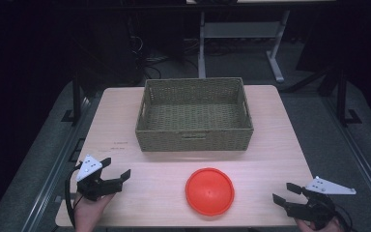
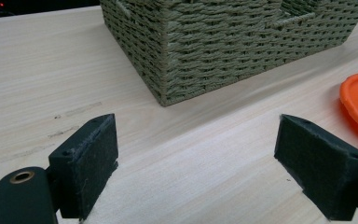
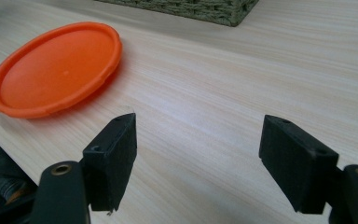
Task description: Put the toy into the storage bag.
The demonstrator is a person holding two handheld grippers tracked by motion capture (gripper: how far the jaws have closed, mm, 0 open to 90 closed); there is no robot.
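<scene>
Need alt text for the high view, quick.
An orange plate lies upside down near the table's front edge, before an empty woven basket. The open left gripper and right gripper flank it.

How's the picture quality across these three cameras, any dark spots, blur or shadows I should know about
High view: room around the table is nearly black, tabletop evenly lit. Left gripper view: basket sharp, soft shadow beneath it, near pads slightly soft. Right gripper view: orange disc clear, faint shadow at its edge, no glare.
</scene>
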